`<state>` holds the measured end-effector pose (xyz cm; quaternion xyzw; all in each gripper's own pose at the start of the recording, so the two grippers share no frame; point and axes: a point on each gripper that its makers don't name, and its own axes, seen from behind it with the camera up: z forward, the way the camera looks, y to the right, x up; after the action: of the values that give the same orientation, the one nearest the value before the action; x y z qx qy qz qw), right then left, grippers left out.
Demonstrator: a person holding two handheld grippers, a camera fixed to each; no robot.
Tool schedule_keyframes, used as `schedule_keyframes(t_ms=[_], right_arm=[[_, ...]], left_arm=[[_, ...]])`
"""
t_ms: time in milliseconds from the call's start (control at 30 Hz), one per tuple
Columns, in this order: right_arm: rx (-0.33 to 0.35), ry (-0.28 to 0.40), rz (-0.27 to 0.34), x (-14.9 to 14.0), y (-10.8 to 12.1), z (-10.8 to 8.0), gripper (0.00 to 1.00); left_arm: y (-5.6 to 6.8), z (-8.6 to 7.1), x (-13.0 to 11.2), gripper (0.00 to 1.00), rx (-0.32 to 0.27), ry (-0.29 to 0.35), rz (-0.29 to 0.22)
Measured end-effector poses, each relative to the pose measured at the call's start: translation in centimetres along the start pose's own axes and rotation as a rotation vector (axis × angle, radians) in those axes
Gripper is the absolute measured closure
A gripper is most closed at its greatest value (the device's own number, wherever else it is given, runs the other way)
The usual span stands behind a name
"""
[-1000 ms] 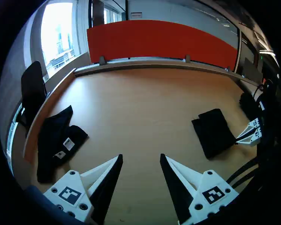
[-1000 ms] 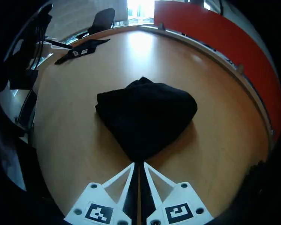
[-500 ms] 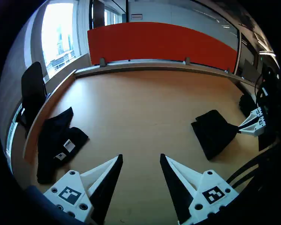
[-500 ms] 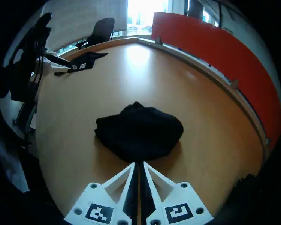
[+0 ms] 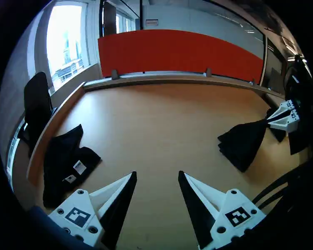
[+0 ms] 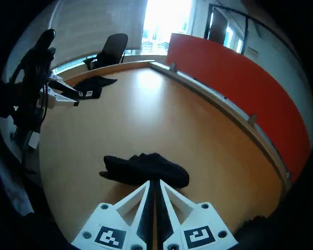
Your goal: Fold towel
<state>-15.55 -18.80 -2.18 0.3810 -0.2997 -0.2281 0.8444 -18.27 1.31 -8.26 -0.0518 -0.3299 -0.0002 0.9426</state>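
Your right gripper (image 6: 155, 184) is clamped on the towel (image 6: 145, 168) corner, cloth trailing ahead. Your left gripper (image 5: 156, 176), jaws apart, stands well apart; the towel lies to its right.

Bright daylight from the window (image 5: 64, 41), at ten o'clock in the left gripper view and twelve o'clock in the right gripper view, blown out to white. Soft glare on the table (image 6: 152, 96) beneath. Sharp at centre; bends and darkens toward the rims. Flat black on the towel (image 6: 144, 168), folds lost.
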Motion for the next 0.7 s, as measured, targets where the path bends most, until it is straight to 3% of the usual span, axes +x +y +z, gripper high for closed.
schedule_keyframes(t_ms=[367, 700], right_arm=[[-0.077, 0.098, -0.058, 6.6, 2.6, -2.9, 0.95], [-0.115, 0.109, -0.052, 7.2, 3.8, -4.3, 0.95]], left_arm=[[-0.2, -0.5, 1.4, 0.27, -0.010, 0.031, 0.012], [0.2, -0.7, 2.1, 0.27, -0.024, 0.048, 0.012]])
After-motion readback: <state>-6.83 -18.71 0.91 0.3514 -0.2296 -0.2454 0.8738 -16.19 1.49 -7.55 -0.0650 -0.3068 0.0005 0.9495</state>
